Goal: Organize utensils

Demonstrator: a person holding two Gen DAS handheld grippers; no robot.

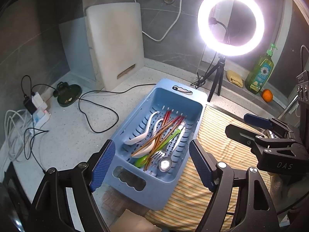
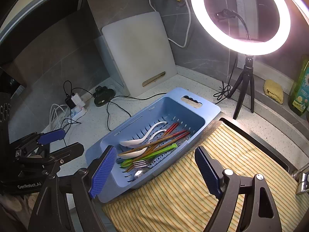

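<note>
Currently: utensils (image 1: 158, 139) heaped in blue basket (image 1: 160, 191) at centre frame, long axes running lower left to upper right. Left gripper (image 1: 152, 166) nearest, directly above; right gripper (image 2: 154, 172) alongside. Both agape, empty.

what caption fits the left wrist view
Open left gripper above a blue basket of mixed utensils, ring light glaring behind.

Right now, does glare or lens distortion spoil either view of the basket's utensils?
Left wrist view: the ring light blows out top right, yet the blue basket stays sharp; the metal spoon shows a hot spot. Right wrist view: the same bloom; fisheye bends the counter edges, and the chopsticks remain legible.
</note>
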